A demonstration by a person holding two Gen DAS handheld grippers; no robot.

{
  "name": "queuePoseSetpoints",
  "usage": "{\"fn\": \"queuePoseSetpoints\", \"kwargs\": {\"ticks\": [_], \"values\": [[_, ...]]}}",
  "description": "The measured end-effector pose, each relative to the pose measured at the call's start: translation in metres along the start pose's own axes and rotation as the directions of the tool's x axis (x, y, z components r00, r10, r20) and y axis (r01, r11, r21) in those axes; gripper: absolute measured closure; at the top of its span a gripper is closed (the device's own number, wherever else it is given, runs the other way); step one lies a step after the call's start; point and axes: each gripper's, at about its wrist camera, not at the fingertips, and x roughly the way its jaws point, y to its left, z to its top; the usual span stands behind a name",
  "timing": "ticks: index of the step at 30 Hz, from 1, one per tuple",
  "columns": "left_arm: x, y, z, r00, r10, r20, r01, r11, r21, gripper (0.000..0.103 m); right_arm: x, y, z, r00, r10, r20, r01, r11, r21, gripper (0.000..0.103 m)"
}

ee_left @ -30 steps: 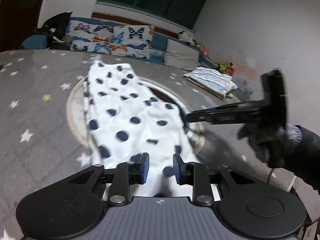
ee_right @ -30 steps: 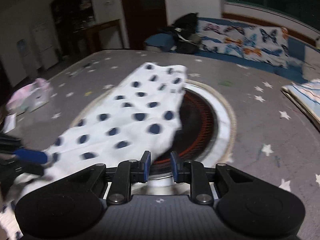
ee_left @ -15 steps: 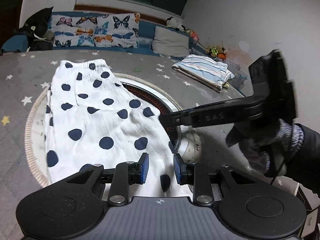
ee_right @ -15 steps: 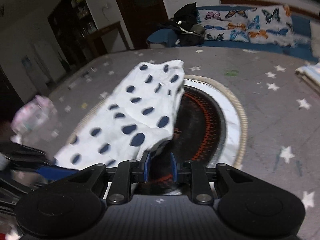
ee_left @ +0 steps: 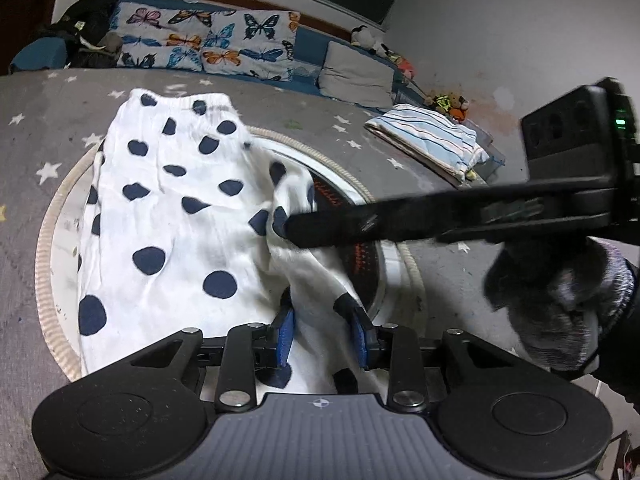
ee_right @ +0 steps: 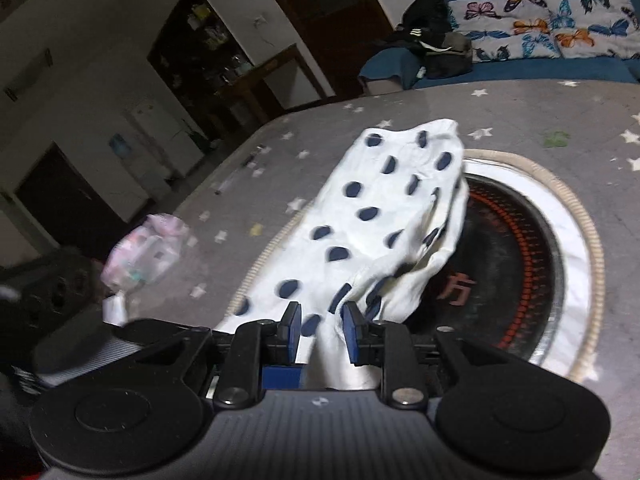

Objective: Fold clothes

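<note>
A white garment with dark blue dots point(ee_left: 172, 216) lies on the grey star-patterned table, over the round inset burner. My left gripper point(ee_left: 322, 338) sits at its near hem, cloth between the blue pads. My right gripper point(ee_right: 319, 330) holds the garment's right edge point(ee_right: 384, 232); cloth runs between its pads. In the left wrist view the right gripper's fingers point(ee_left: 400, 220) reach in from the right and lift that edge, folding it leftward over the garment.
A round burner point(ee_right: 516, 256) with a white and beige rim is set into the table. A folded striped garment point(ee_left: 428, 140) lies at the far right. A pink bundle point(ee_right: 144, 248) lies at the left. A butterfly-print couch point(ee_left: 208, 44) stands behind.
My right gripper has closed on the garment's right edge and pulled it up and leftward, bunching it. Cloth has also come between the left gripper's pads.
</note>
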Motion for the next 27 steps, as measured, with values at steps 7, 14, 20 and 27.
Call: {"fn": "queuePoseSetpoints", "kwargs": {"ticks": [7, 14, 20, 27], "values": [[-0.001, 0.005, -0.002, 1.0, 0.001, 0.009, 0.0, 1.0, -0.029, 0.07, -0.018, 0.0, 0.004, 0.998, -0.007, 0.06, 0.008, 1.0, -0.003, 0.074], [-0.004, 0.01, -0.004, 1.0, -0.011, 0.019, 0.012, 0.999, -0.05, 0.07, -0.038, -0.03, -0.01, 0.984, -0.171, 0.047, 0.168, 0.985, 0.047, 0.074], [-0.005, 0.015, -0.004, 0.999, -0.024, 0.029, 0.026, 0.996, -0.08, 0.07, -0.027, -0.04, -0.028, 0.987, -0.161, 0.005, 0.16, 0.985, 0.06, 0.074], [-0.006, 0.02, -0.005, 0.998, -0.04, 0.039, 0.044, 0.993, -0.105, 0.07, -0.015, -0.034, -0.034, 0.991, -0.131, 0.003, 0.131, 0.991, 0.025, 0.074]]}}
